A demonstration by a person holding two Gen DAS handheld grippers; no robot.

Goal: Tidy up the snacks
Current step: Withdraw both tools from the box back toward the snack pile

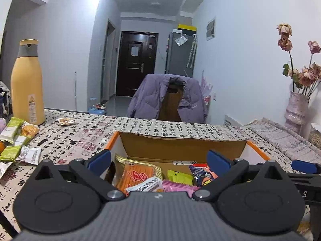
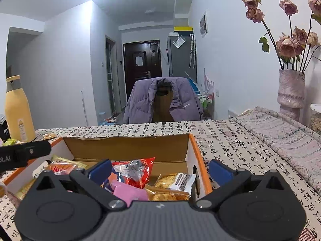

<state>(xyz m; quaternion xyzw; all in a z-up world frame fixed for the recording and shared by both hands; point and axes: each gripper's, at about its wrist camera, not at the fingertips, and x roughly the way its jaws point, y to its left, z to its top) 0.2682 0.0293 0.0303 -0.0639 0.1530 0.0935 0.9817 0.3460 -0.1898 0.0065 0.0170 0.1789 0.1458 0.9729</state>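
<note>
The cardboard box sits on the bench right in front of both grippers, its open top facing up so packets can be dropped in from above. Its long axis runs left to right across both views, with the tall back flap standing on the far side. Inside, the orange packet lies tilted, its length running roughly front to back; a pink packet, a red packet and a biscuit packet lie heaped beside it.

The left gripper hangs over the box's near edge with its jaws spread wide and nothing between them. The right gripper hovers over the box's right half, jaws equally wide and empty, one finger outside the box's right wall.

More green packets wait loose on the bench to the left, near the yellow bottle, probably the next to gather.
</note>
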